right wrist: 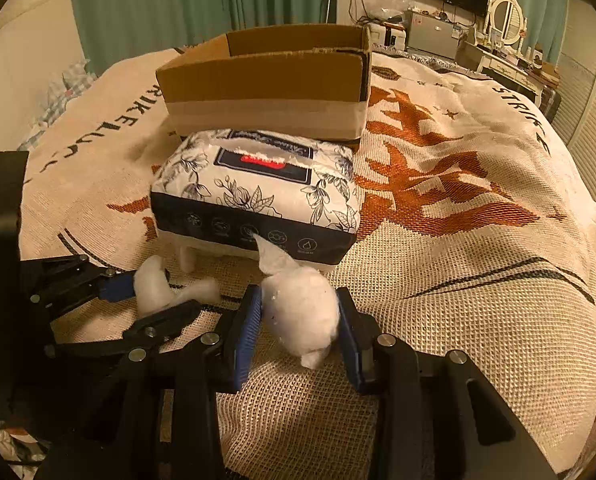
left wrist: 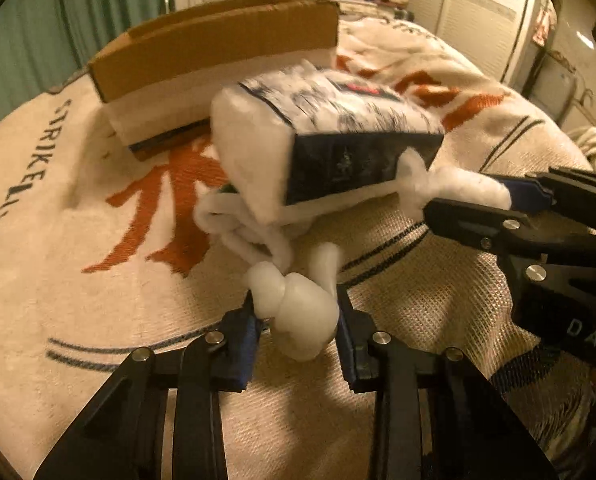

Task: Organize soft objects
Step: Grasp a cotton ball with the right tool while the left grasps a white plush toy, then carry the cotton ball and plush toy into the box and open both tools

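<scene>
The tissue pack [right wrist: 254, 196] — a soft plastic-wrapped brick with a blue floral print — sits on the bed's woven blanket [right wrist: 458, 280], just in front of the open cardboard box [right wrist: 266, 80] at the far side. By its look it is light and squashy: it should give under any squeeze, and the film wrap may slip, so a hold on the twisted white handle ends looks safer than pinching the body.

That is where both tools are. The left hand-held gripper [left wrist: 296, 316] has its blue pads [left wrist: 240, 344] pressed against a knotted white lump [left wrist: 298, 312] at the pack's near left corner; the right hand-held gripper [right wrist: 300, 320] is clamped on a similar white wad [right wrist: 302, 312] at the near right side. Each wad looks fluffy and compressible, likely to stretch or tear if pulled hard.

In the left wrist view the pack is motion-blurred and its print unreadable. I cannot tell whether it is lifted off the blanket or only tilted — its underside is hidden. The box's inside is also out of sight.
</scene>
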Motion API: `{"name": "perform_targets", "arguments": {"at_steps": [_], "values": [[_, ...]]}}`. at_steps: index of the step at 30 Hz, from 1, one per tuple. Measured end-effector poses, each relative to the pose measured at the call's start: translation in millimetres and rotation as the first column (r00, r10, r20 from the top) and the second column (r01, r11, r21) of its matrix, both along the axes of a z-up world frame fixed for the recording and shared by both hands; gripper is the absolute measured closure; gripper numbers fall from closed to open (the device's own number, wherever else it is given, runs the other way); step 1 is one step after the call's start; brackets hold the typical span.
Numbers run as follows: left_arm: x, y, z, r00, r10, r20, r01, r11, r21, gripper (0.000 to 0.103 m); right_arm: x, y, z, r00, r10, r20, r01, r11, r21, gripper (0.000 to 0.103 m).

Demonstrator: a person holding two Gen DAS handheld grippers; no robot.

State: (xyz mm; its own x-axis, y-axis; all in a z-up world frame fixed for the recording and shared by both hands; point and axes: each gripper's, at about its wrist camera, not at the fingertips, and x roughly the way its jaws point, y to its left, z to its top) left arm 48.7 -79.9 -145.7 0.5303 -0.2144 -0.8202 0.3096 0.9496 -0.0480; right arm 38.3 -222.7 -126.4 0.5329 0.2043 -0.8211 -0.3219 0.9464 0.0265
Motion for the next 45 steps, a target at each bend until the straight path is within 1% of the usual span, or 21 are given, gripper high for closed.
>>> {"name": "perform_targets", "arguments": {"at_steps": [3, 8, 10, 14, 15, 17, 21, 25, 30, 33, 37, 41, 45], "values": [[-5.9, 9.7, 12.4, 0.999, 0.02, 0.026, -0.019, 1.0, -0.017, 0.071, -6.5, 0.2, 8.9, 1.0, 0.001, 0.022, -0.001, 1.0, 0.01, 0.066], [-9.0, 20.2, 44.0, 0.993, 0.063, 0.095, -0.06, 0.998, -0.037, 0.071, -18.1, 2.9, 34.9, 0.996, 0.016, 0.084, -0.017, 1.0, 0.017, 0.067], [-8.5, 27.8, 60.4, 0.989, 0.076, 0.129, -0.07, 0.996, -0.047, 0.071, -21.3, 2.7, 50.5, 0.993, 0.019, 0.118, -0.022, 1.0, 0.022, 0.067], [2.0, 42.5, 92.8, 0.967, 0.106, 0.232, -0.106, 0.994, -0.014, 0.071, -22.3, -1.2, 91.7, 0.975, 0.021, 0.22, -0.024, 1.0, 0.011, 0.067], [5.9, 47.5, 100.9, 0.962, 0.119, 0.246, -0.118, 0.993, -0.018, 0.071, -20.8, -3.0, 100.9, 0.97, 0.018, 0.242, -0.021, 1.0, 0.009, 0.067], [15.2, 56.9, 117.1, 0.954, 0.141, 0.263, -0.136, 0.99, -0.039, 0.071, -15.7, -6.8, 121.6, 0.959, 0.01, 0.282, -0.014, 1.0, 0.012, 0.067], [32.9, 62.6, 152.0, 0.931, 0.158, 0.33, -0.155, 0.987, -0.034, 0.071, -0.4, -12.0, 161.5, 0.937, 0.007, 0.349, -0.017, 1.0, 0.024, 0.067], [48.9, 64.9, 178.7, 0.912, 0.16, 0.378, -0.157, 0.987, -0.04, 0.071, 22.4, -14.1, 197.1, 0.918, 0.004, 0.396, -0.031, 0.998, 0.062, 0.067], [78.0, 61.9, 201.0, 0.894, 0.164, 0.416, -0.161, 0.986, -0.042, 0.071, 57.4, -9.0, 222.7, 0.901, 0.007, 0.433, -0.042, 0.997, 0.072, 0.067], [96.4, 59.8, 204.3, 0.892, 0.168, 0.419, -0.164, 0.985, -0.047, 0.071, 83.9, -3.7, 229.2, 0.901, 0.013, 0.433, -0.053, 0.995, 0.082, 0.067], [128.2, 55.9, 200.0, 0.898, 0.171, 0.405, -0.166, 0.985, -0.048, 0.071, 120.3, 4.5, 228.0, 0.906, 0.028, 0.422, -0.067, 0.995, 0.079, 0.067], [162.0, 51.8, 186.3, 0.912, 0.168, 0.375, -0.165, 0.986, -0.04, 0.071, 163.0, 16.7, 211.7, 0.923, 0.038, 0.383, -0.08, 0.992, 0.094, 0.067], [197.6, 50.4, 162.7, 0.931, 0.166, 0.325, -0.168, 0.986, -0.025, 0.071, 205.6, 28.1, 179.9, 0.944, 0.048, 0.326, -0.087, 0.991, 0.104, 0.067]]}}
